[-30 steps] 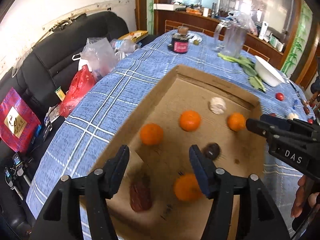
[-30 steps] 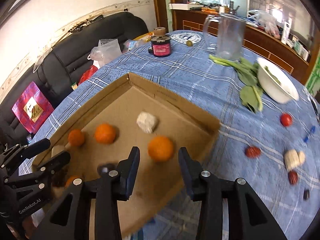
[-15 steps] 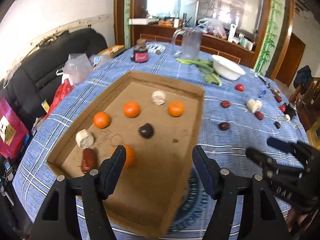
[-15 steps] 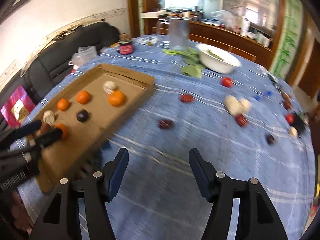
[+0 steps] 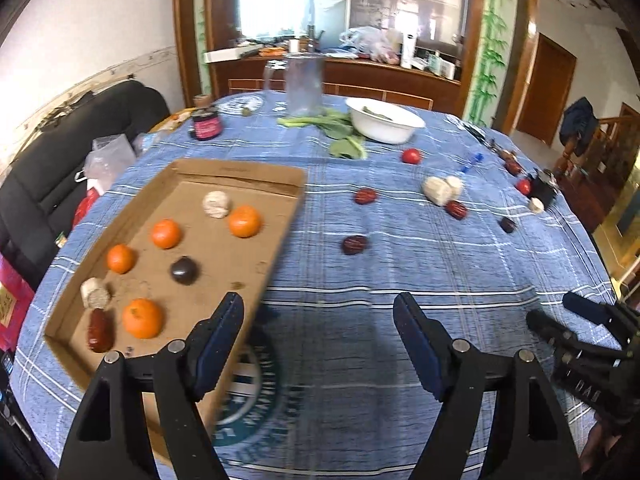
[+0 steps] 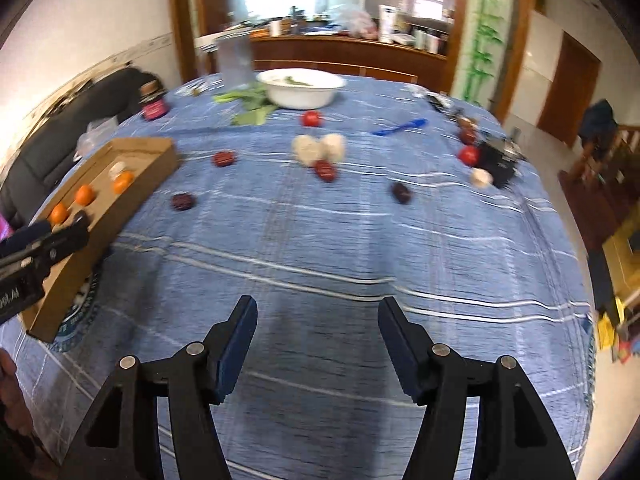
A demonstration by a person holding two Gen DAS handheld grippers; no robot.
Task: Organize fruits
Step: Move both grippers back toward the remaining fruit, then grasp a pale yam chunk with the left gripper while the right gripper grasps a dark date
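The job looks partly done. The cardboard tray on the left of the blue checked tablecloth already holds four oranges, two pale lumps, a dark round fruit and a red date. Well apart to the right, dark red dates, small red tomatoes and whitish pieces lie loose on the cloth. The left gripper, jaws just widened, and the right gripper both stand apart and empty.

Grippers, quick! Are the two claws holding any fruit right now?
Left gripper: open, holding nothing; jaws have just been opening.
Right gripper: open, holding nothing; jaws opened wider a moment ago.
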